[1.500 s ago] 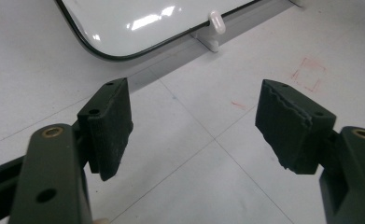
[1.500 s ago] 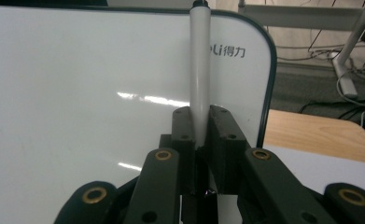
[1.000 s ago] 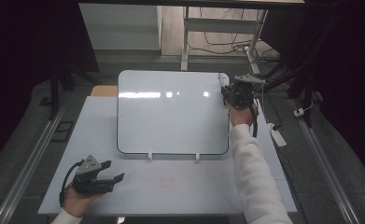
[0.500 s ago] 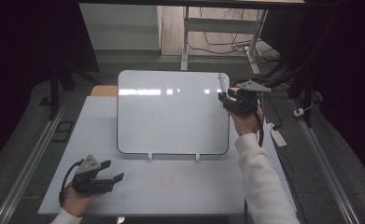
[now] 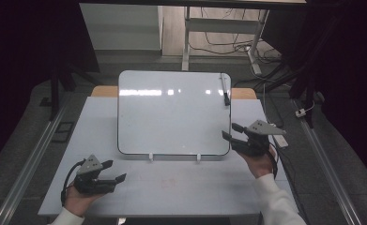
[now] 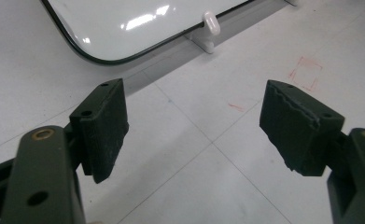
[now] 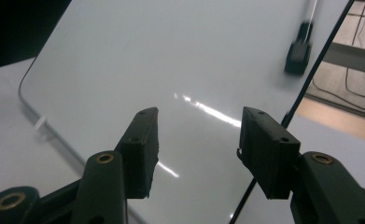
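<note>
Whiteboard (image 5: 173, 112) stands propped mid-table, tilted back, bottom edge on two small white clips (image 5: 150, 156), long axis running left-right. Marker (image 5: 225, 89) sits on the board's upper right corner, near the right edge, long axis up-down the board, dark cap end lower. Table (image 5: 181, 187) in front of the board is bare apart from faint red marks; strips of free surface left & right of the board too. Left gripper (image 5: 115, 171) rests at the near left corner, jaws released wide, nothing between. Right gripper (image 5: 231, 131) hangs by the board's lower right corner, jaws apart, empty, pointing at the board face.
</note>
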Demonstrator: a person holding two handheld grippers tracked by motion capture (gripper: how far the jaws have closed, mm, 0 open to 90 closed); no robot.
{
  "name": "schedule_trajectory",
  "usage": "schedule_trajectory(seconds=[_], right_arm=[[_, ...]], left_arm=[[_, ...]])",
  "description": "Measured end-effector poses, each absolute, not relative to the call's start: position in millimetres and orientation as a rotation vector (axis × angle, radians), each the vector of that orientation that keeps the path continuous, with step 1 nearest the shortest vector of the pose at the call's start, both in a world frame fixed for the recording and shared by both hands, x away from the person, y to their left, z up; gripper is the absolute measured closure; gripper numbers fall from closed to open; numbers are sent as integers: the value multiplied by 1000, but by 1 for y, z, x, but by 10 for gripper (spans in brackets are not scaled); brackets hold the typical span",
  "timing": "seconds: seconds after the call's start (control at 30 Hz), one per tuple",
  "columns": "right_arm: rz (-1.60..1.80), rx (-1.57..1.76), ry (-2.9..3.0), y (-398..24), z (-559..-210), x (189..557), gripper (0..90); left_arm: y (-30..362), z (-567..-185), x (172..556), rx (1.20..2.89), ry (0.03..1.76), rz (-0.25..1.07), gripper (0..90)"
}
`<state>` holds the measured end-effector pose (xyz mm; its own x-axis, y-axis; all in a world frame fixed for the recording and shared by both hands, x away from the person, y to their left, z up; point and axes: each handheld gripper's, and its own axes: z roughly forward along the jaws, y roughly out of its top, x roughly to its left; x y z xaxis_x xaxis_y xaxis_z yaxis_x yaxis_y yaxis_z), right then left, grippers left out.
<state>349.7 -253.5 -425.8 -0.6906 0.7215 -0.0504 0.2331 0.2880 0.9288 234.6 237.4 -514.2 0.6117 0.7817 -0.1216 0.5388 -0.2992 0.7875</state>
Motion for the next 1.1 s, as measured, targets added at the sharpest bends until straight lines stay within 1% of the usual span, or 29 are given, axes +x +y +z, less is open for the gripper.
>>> schedule_trajectory(seconds=[0.3,0.53,0.63,0.77,1.1], right_arm=[[1386,851,2177,-273,-472,308,417],[1340,882,2213,-296,-498,292,380],[1349,905,2207,-305,-505,290,371],[1319,889,2222,-307,-511,290,366],[1316,848,2202,-303,-504,290,363]], left_arm=[[234,-515,237,1993,1030,353,219],[230,-517,238,2006,1023,343,205],[228,-518,238,2017,1019,340,197],[226,-519,239,2026,1015,337,192],[227,-519,237,2026,1015,339,187]])
